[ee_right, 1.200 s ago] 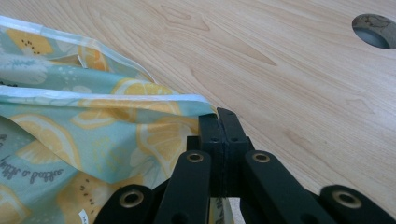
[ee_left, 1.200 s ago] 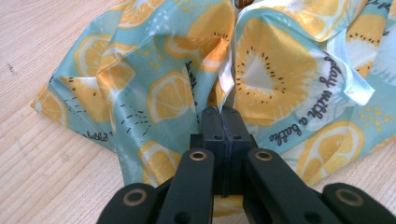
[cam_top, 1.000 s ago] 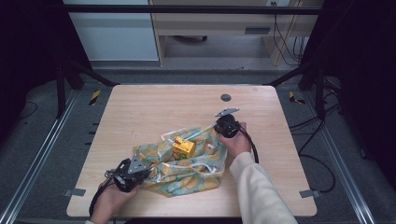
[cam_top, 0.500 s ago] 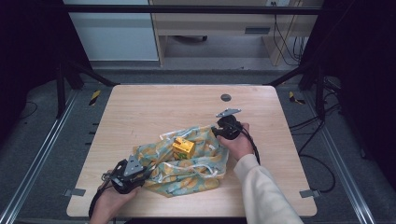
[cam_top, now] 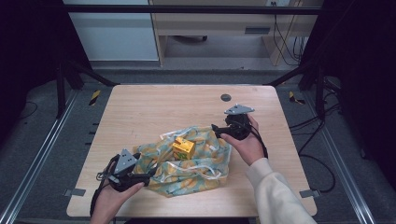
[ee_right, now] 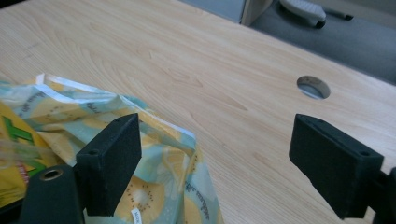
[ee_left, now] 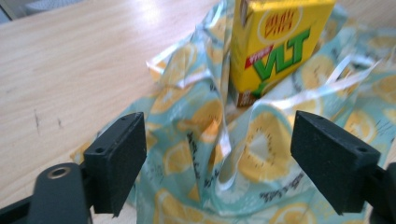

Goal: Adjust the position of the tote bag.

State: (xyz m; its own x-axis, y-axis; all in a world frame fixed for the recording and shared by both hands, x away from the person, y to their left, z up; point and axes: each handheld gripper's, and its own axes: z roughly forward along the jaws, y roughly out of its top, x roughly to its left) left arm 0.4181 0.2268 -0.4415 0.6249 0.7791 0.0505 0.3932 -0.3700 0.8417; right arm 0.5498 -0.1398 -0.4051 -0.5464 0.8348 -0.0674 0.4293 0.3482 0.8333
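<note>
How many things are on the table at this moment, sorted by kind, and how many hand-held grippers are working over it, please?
Yellow drink carton: 1
Lemon-print plastic bag: 1
Hand-held grippers: 2, the left gripper and the right gripper, both with jaws apart
Total: 4

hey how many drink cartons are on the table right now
1. A yellow carton stands on the fruit-print cloth near the table's middle, between the two grippers. The cloth's folds could hide another.
</note>
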